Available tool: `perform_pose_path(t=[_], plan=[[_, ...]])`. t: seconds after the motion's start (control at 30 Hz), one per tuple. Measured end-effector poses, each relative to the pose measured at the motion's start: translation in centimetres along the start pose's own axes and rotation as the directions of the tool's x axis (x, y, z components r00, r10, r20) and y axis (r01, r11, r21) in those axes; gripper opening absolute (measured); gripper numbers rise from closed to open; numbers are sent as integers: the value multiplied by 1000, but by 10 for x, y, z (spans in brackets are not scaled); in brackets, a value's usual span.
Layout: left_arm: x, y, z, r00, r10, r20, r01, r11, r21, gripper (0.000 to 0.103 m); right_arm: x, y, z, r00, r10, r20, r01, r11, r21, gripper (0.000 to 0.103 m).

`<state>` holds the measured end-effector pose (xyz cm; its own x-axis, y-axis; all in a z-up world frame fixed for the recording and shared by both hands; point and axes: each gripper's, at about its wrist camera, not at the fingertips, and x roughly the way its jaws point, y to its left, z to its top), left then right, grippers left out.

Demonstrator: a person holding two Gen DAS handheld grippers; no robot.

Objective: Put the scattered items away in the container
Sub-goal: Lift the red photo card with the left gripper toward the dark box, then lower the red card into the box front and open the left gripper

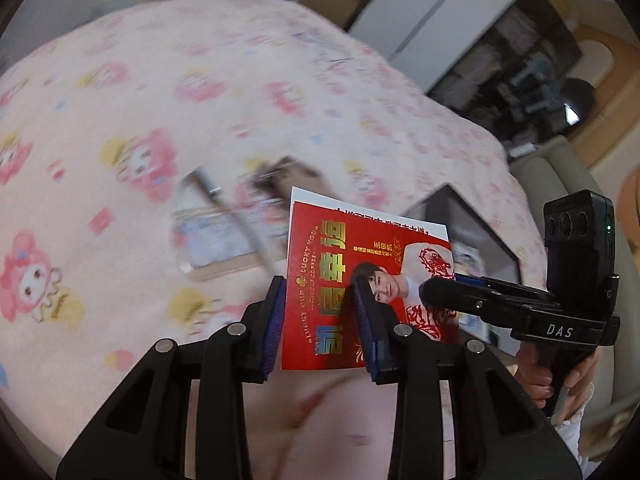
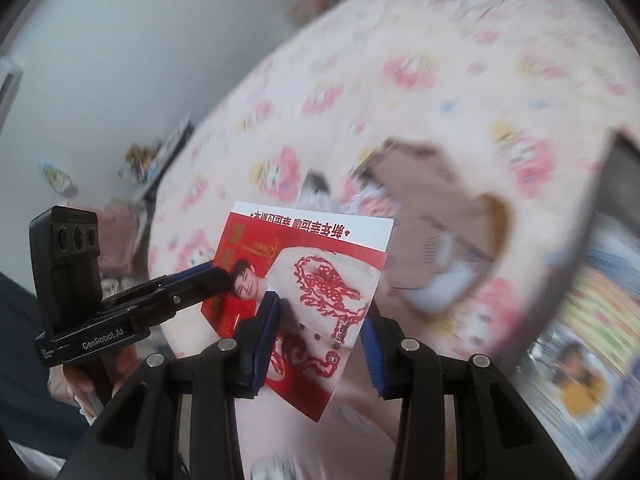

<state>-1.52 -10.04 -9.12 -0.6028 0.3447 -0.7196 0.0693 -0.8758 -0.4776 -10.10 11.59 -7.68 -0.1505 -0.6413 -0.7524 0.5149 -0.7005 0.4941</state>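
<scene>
A red card (image 1: 372, 276) with gold lettering and a man's portrait is held up above the pink patterned bed. My left gripper (image 1: 320, 320) stands around its lower left part with the jaws apart. My right gripper (image 1: 440, 284) comes in from the right and is pinched on the card's right side. In the right wrist view the same card (image 2: 320, 280) sits between my right gripper's (image 2: 320, 344) fingers, and the left gripper (image 2: 216, 276) reaches its left edge. Scattered items (image 1: 224, 232) lie blurred on the bed behind. A dark-rimmed container (image 1: 472, 232) sits at the right.
A pink blanket (image 1: 140, 120) with cartoon figures covers the bed. A brown cardboard piece (image 2: 436, 204) and a white item lie on it. White furniture (image 1: 432, 12) and dark shelves (image 1: 504, 64) stand beyond the bed. Colourful printed sheets (image 2: 580, 340) lie at the right.
</scene>
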Motion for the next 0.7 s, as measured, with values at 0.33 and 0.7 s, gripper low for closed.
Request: perform_pose_path(t=[0.33, 0.7], plan=[[92, -176, -13, 978, -109, -179, 150, 961, 234, 33, -142, -109, -69, 948, -260, 186, 217, 950, 224, 37], [186, -202, -40, 914, 186, -360, -86, 957, 275, 41, -100, -201, -98, 972, -236, 9, 225, 935, 272, 37]])
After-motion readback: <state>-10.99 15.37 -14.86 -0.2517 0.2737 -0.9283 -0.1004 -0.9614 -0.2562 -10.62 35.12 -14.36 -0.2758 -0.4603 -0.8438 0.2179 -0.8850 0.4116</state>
